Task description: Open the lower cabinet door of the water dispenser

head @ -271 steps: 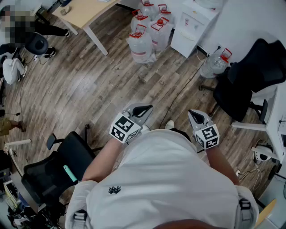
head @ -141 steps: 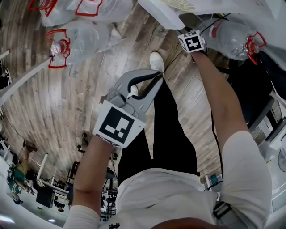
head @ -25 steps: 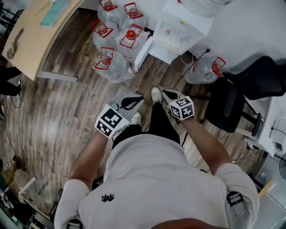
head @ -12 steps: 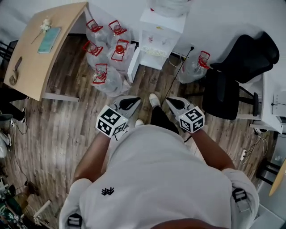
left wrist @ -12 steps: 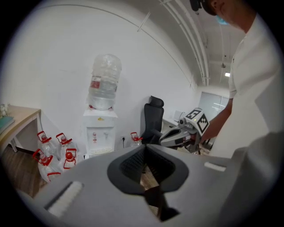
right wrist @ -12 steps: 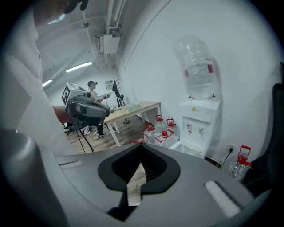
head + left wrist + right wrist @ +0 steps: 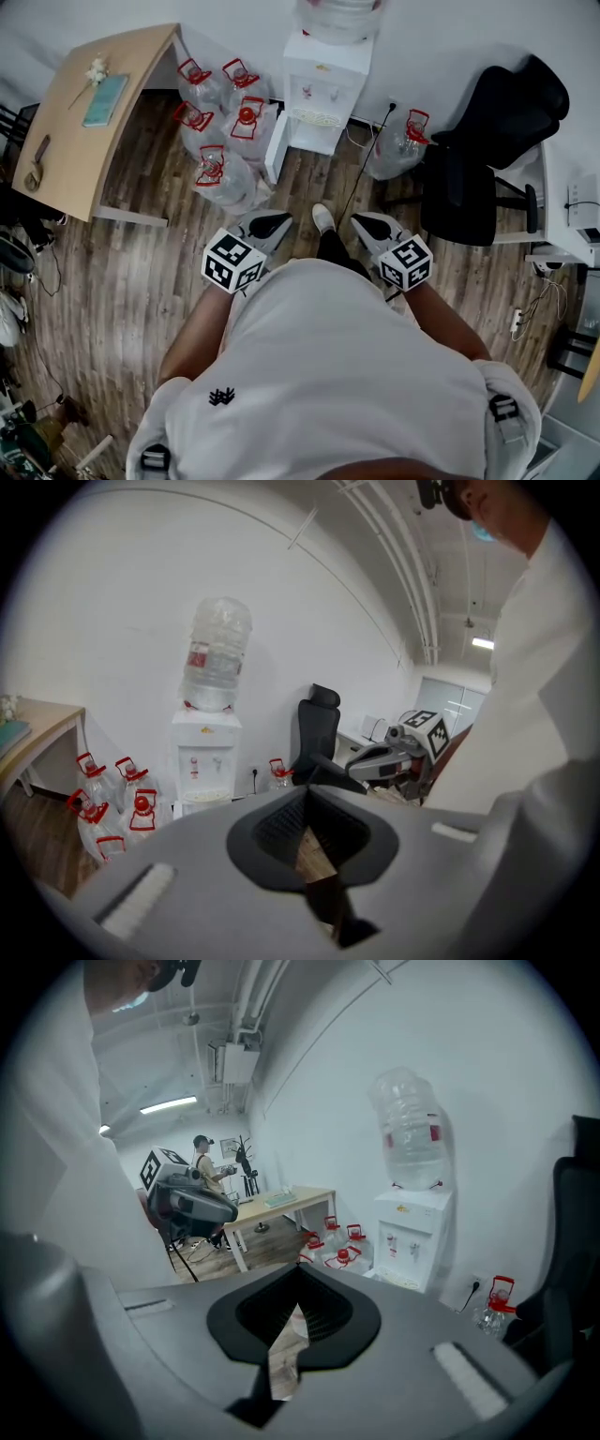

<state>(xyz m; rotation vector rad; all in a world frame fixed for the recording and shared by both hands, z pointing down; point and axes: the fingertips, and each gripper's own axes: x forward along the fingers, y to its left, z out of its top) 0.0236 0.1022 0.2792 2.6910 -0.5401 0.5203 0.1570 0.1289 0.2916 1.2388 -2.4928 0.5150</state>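
1. Seen from the head, looking steeply down, a person in a white top stands on a wood floor (image 7: 141,281). They face a white dispenser (image 7: 323,84) that stands against the far wall with a big bottle on top.
2. The left gripper (image 7: 270,223) and the right gripper (image 7: 367,223) are held out at waist height, well apart from the dispenser. Each has its jaws closed tip to tip with nothing held. Only floor shows through the hollow behind the tips.
3. The door (image 7: 275,148), low on the dispenser, appears to stand swung out on the view's left side. The task therefore looks done or nearly done. The inside of the cabinet cannot be seen.
4. Risk: spare bottles (image 7: 220,173) crowd the floor just beside the door. Pushing the door wider could topple one, or they could block its swing.
5. Risk: a cable (image 7: 364,173) runs over the floor from the wall socket toward the person's feet. A step forward could snag it.
6. Risk: closed jaws cannot take the door's edge. A blunt nudge might bounce the door back toward shut.
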